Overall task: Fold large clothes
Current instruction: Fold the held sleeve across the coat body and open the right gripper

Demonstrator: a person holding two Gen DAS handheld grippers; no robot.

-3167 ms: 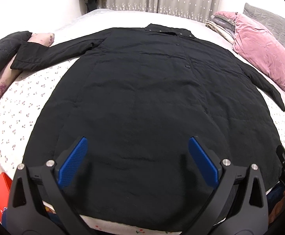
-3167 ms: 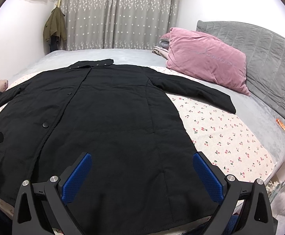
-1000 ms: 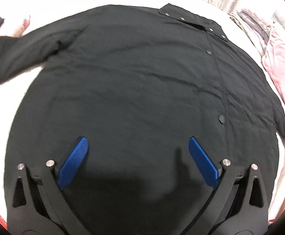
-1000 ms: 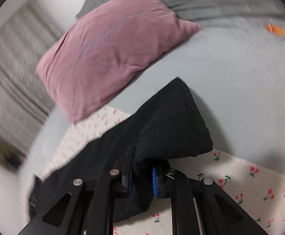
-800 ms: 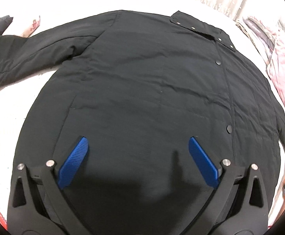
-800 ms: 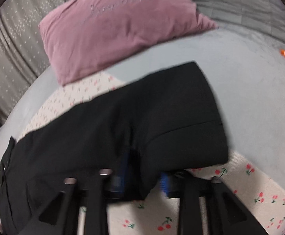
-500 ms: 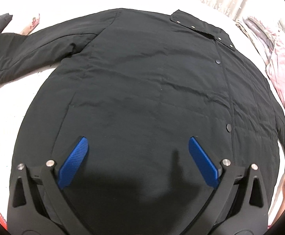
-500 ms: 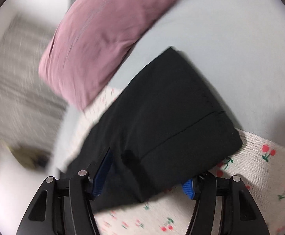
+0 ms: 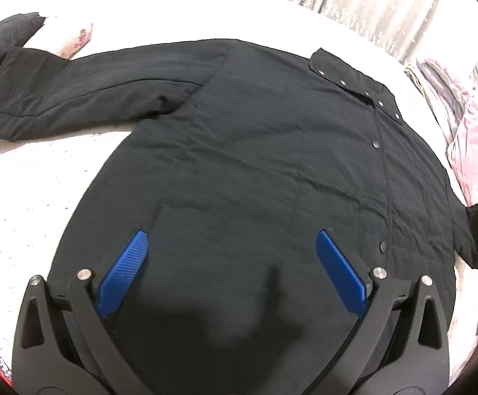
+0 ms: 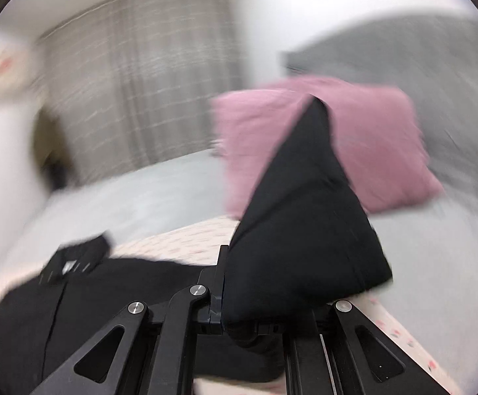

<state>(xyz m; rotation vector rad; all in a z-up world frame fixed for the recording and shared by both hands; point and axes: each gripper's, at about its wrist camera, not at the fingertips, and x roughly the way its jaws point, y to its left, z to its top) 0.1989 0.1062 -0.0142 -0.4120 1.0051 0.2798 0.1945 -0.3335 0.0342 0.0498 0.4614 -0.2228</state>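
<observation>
Black coat (image 9: 255, 171) flat, collar far-right; right tool (image 10: 239, 296) clamps raised sleeve cuff (image 10: 304, 230).

My left gripper (image 9: 232, 271) is matte black plastic, two triangular cut-out arms, silver screws at the pivots, and bright blue ribbed fingers (image 9: 122, 275). The right gripper (image 10: 239, 283) has the same black frame and silver screws.

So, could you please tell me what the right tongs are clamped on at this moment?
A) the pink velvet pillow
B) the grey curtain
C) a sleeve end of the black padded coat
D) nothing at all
C: in the right wrist view the right tongs are shut on the sleeve end of the black padded coat, which stands up in front of the pink velvet pillow without touching it.
</observation>
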